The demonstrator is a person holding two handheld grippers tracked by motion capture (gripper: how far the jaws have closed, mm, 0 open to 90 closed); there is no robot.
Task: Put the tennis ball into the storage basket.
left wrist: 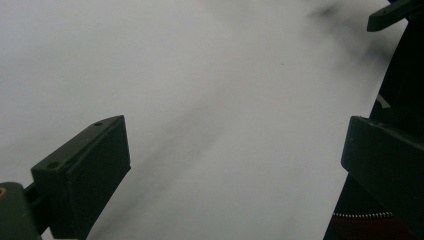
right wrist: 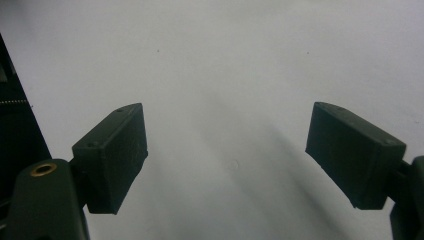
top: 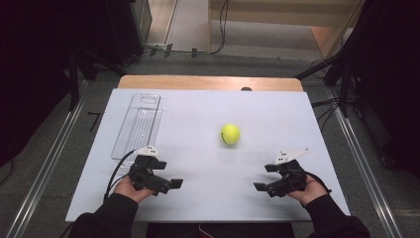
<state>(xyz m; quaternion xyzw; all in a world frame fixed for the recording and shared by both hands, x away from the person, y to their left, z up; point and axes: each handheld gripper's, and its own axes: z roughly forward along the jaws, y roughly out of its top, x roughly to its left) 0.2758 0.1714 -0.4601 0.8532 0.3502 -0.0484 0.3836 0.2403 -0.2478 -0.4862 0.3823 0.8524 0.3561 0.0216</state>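
The ball (top: 230,134) is bright yellow-green and it lies on a plain white table (top: 257,109), which shows a light wooden edge at the far side. The tray (top: 137,125) is clear, with fine ribs along it. Both grippers (top: 171,176) (top: 262,178) are black, each with a pale grey plate on top, and the sleeves (top: 111,218) are black too.

A: Lighting, high view?
B: White tabletop (top: 208,148) evenly bright; surroundings beyond it dark; faint shadow beneath tennis ball (top: 230,134).
A: Gripper views?
B: Dim, grey, soft-focused; blurred diagonal shadows across the tabletop between the jaws.
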